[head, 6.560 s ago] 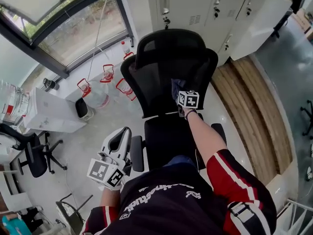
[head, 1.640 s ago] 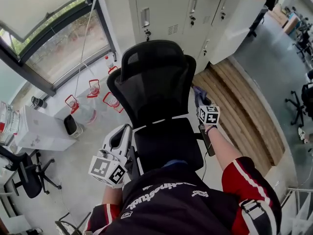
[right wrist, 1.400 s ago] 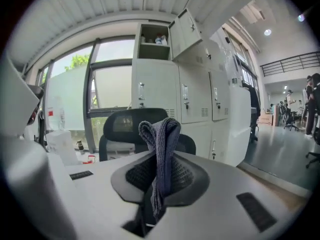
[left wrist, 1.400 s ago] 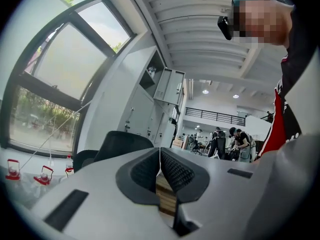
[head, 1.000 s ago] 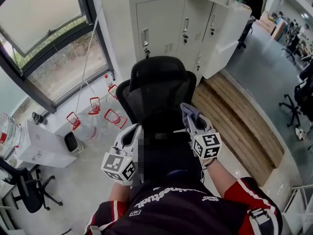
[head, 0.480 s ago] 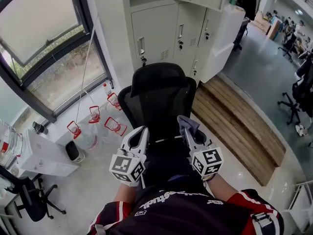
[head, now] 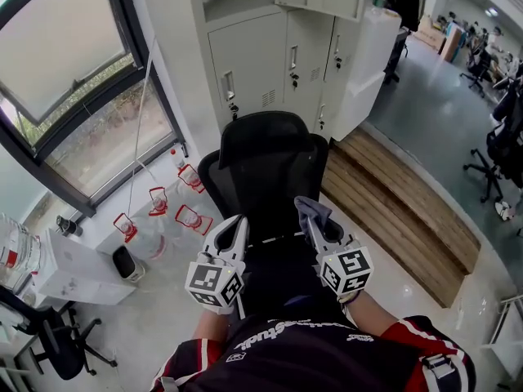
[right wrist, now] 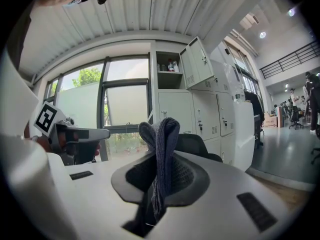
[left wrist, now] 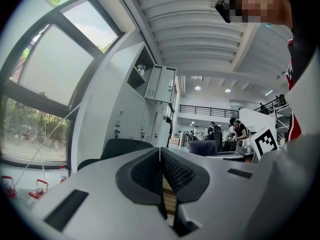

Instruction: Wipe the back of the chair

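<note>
Right gripper view: the right gripper [right wrist: 159,176] is clamped on a folded dark-blue cloth [right wrist: 161,134] standing past its tips; the left gripper [left wrist: 160,171] has its jaws pressed together on nothing. Both are held clear of the black mesh chair [head: 270,158], whose backrest stands just ahead, before grey lockers [head: 286,47]. Wiping well likely means laying the fold flat on the mesh and sweeping in overlapping passes.

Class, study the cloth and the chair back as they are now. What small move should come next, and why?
Probably reach the right gripper forward until the cloth touches the chair back: the cloth is clamped in its fingers but held short of the chair. The left gripper is shut and empty.
</note>
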### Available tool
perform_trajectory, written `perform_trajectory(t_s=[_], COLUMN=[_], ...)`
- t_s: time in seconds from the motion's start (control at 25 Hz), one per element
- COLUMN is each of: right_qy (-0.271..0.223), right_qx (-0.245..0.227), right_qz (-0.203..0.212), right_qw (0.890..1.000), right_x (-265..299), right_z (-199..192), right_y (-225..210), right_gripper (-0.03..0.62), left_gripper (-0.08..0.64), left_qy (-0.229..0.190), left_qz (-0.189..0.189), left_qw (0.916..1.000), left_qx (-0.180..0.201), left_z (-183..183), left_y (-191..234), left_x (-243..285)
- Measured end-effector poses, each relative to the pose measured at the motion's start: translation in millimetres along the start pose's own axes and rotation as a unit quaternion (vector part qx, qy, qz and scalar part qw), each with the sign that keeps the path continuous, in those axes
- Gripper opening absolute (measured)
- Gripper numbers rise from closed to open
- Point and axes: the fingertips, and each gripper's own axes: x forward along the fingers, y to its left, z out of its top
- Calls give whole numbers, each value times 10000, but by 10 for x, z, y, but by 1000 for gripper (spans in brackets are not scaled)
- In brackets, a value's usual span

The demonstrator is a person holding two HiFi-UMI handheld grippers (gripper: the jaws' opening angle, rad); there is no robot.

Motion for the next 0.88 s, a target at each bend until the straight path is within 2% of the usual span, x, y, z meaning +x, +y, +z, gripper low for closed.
perform_trajectory(t_s=[0.44,0.88], right_qy=[-103,83], right_qx=[-32,-89], right_qz=[114,305], right_qw=[9999,9995], right_x=[114,173], right_z=[96,-16], right_y=[38,176], right_gripper=[55,55], left_gripper=[26,26], left_qy=[-8,-45], left_qz=[-8,-92], left_qw=[10000,9999], left_qx=[2,-32], left_z=[38,84], left_y=[62,76], left_x=[-27,-38])
